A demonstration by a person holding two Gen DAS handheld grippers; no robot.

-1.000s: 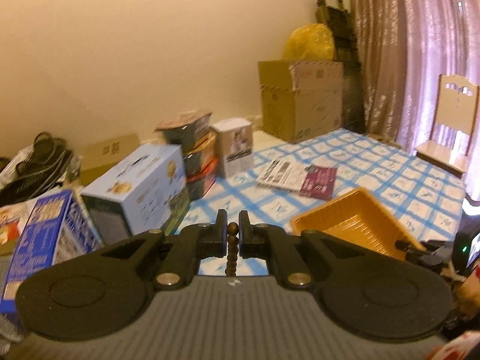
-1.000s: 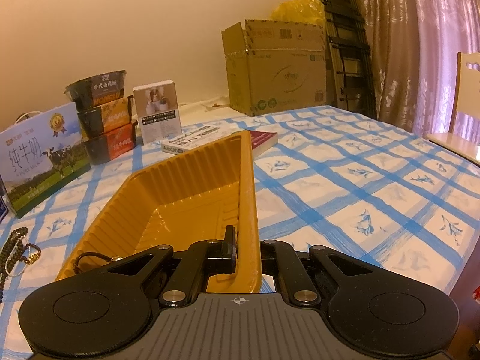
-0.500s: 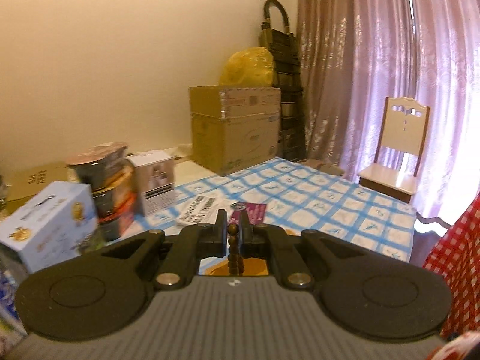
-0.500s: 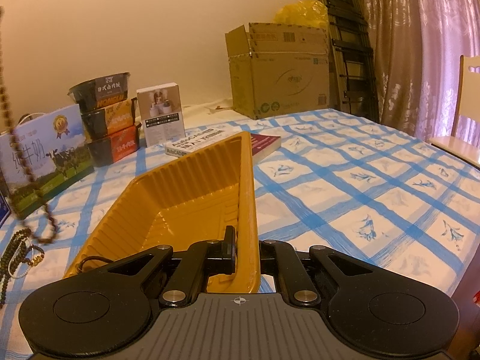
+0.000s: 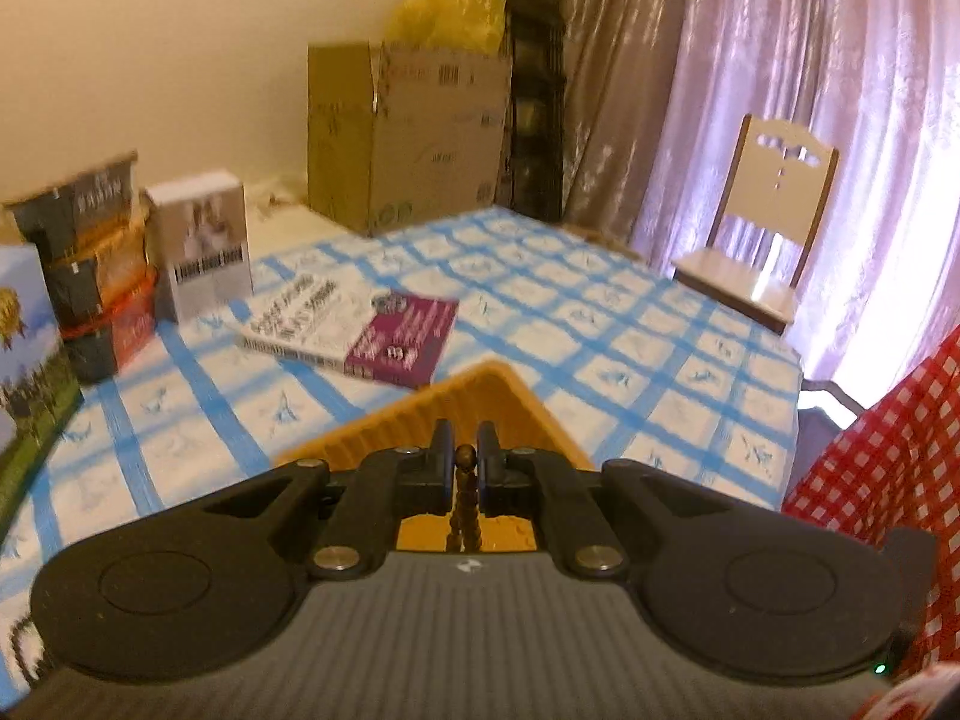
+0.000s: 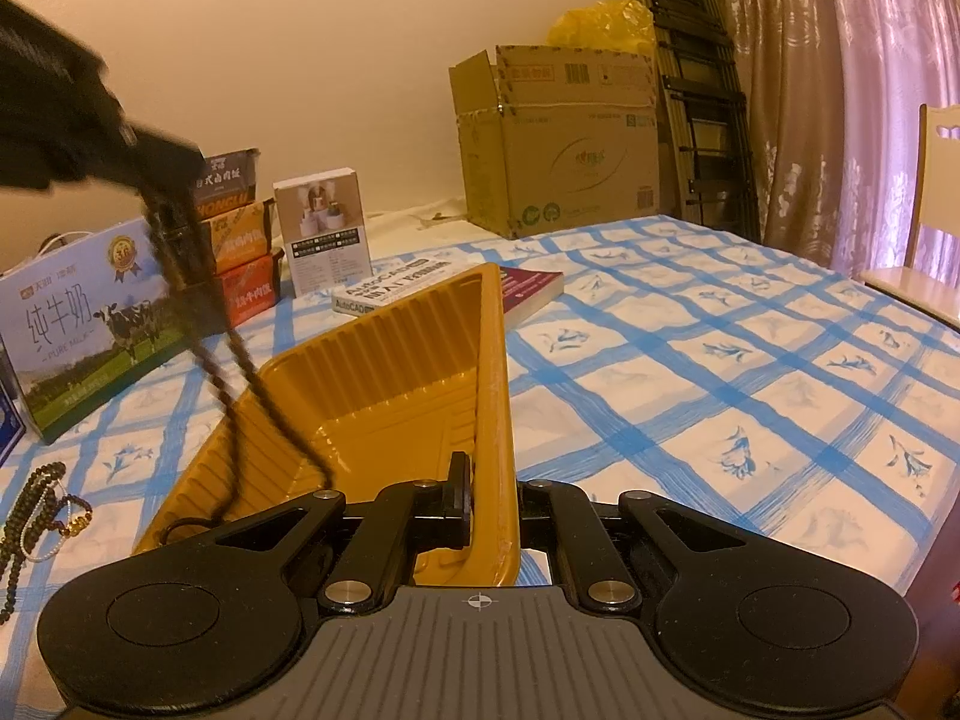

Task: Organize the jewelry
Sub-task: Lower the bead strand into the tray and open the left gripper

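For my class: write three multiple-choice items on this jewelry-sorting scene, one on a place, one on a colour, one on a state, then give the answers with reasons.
1. Where do the loose bead strands lie?
A. On the tablecloth beside the tray
B. On the chair
C. On the book

2. What colour is the tray?
A. Green
B. Orange-yellow
C. White

3. What is the right gripper doing?
A. Hanging open over the tablecloth
B. Clamping the tray's wall
C. Holding the book

Answers:
1 A, the strands rest on the checked tablecloth outside the tray's wall.
2 B, its ribbed walls show orange-yellow in both views.
3 B, one finger sits inside the tray's wall and the other outside, while the left gripper carries a bead necklace.
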